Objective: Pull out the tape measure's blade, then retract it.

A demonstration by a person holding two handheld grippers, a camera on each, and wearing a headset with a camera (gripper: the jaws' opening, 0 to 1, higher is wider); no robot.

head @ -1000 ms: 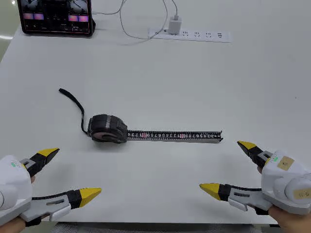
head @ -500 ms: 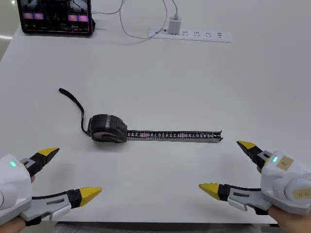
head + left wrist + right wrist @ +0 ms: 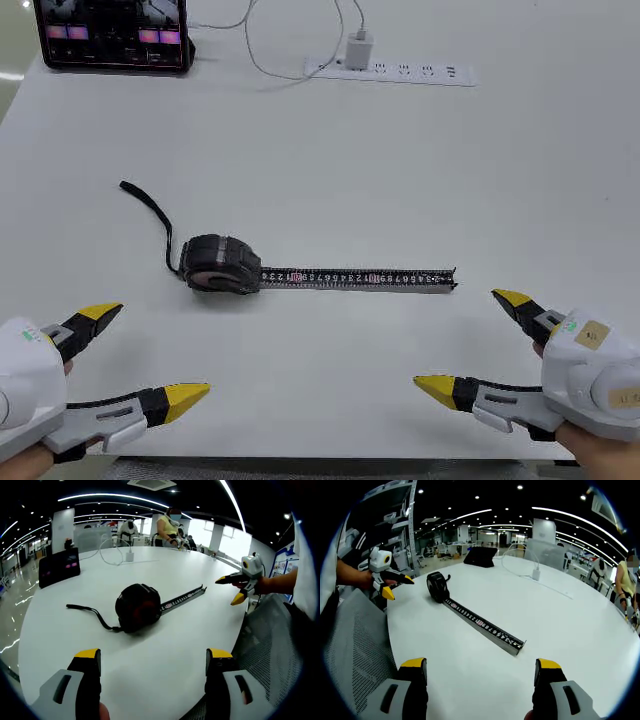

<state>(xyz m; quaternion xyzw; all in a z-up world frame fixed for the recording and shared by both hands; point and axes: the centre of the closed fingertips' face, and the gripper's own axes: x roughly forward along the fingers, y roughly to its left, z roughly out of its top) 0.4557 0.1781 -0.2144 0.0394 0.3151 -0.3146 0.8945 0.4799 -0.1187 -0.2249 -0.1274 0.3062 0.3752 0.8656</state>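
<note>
On the middle of a white workbench (image 3: pixel 400 160), the tape measure (image 3: pixel 220 265) was pictured lying on its side. Its blade (image 3: pixel 360 279) was drawn out toward the person's right and laid flat on the surface, and the end hook (image 3: pixel 455 279) was apart from either tool. A black wrist strap (image 3: pixel 150 212) was curled away from the case on the far side.

The left gripper (image 3: pixel 155 351) was held near the table's front edge, short of the case, with its yellow-tipped jaws spread wide and nothing between them. The right gripper (image 3: pixel 462 340) was held the same way, spread and empty, near the hook end but not touching it.

The pull-out was judged complete and the retraction not yet begun. For that step, the case would likely need to be steadied by the left gripper. The blade would then need to be freed and guided back by the right, since a loose blade could whip home and skid the case.

Along the bench's far edge, a power strip (image 3: pixel 400 72) was seen with a charger (image 3: pixel 359 50) plugged in and a cable (image 3: pixel 260 60) looped beside it. A lit tablet (image 3: pixel 110 30) was propped at the far left corner. Beyond the bench, an open hall with ceiling lights (image 3: pixel 570 517) was visible, and a mesh chair (image 3: pixel 355 645) was set close to the bench.
</note>
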